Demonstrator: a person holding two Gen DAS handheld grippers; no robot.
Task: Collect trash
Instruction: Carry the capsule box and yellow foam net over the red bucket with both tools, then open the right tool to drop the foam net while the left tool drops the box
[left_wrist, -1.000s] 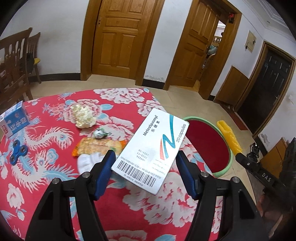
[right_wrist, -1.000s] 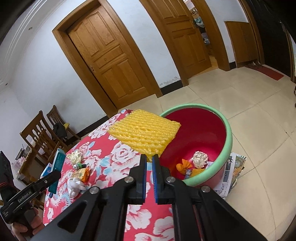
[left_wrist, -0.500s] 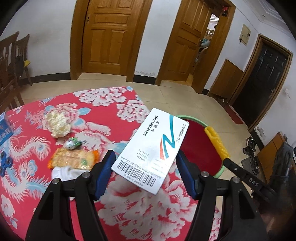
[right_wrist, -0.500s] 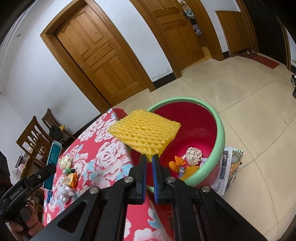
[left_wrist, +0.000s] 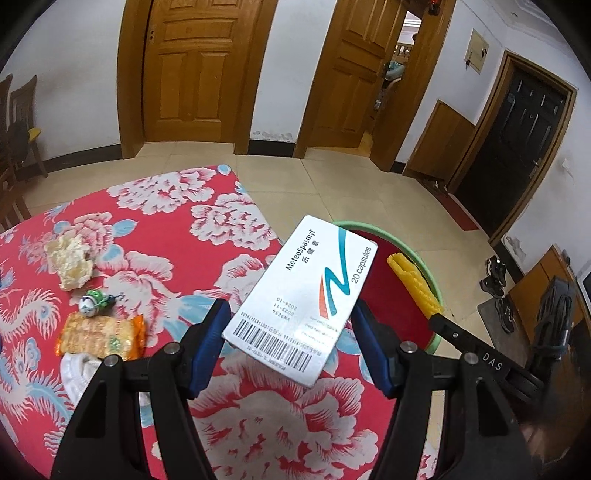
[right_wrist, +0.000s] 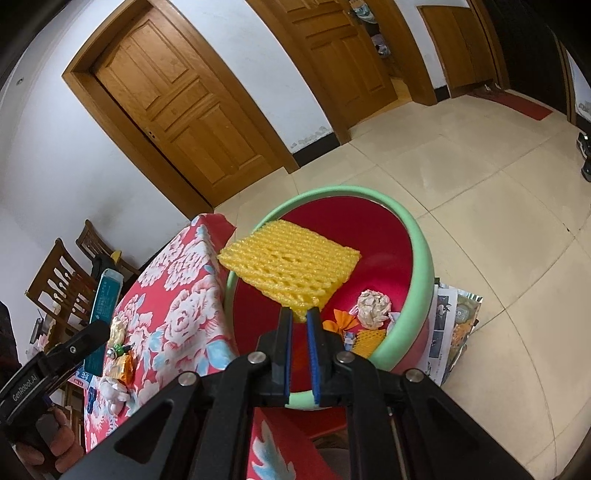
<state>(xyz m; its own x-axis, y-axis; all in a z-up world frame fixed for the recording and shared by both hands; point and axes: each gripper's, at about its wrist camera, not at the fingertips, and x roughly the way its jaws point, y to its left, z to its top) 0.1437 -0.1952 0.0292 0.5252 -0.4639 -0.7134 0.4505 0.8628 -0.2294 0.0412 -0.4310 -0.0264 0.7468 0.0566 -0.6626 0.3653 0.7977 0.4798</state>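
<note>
Crumpled paper (right_wrist: 373, 308) visible from right wrist only

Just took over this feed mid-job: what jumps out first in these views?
The yellow foam net pinched in the right tongs, hanging over the red basin that already holds trash. Next, the white capsule box clamped in the left tongs above the red floral tablecloth, near the basin's rim.
</note>
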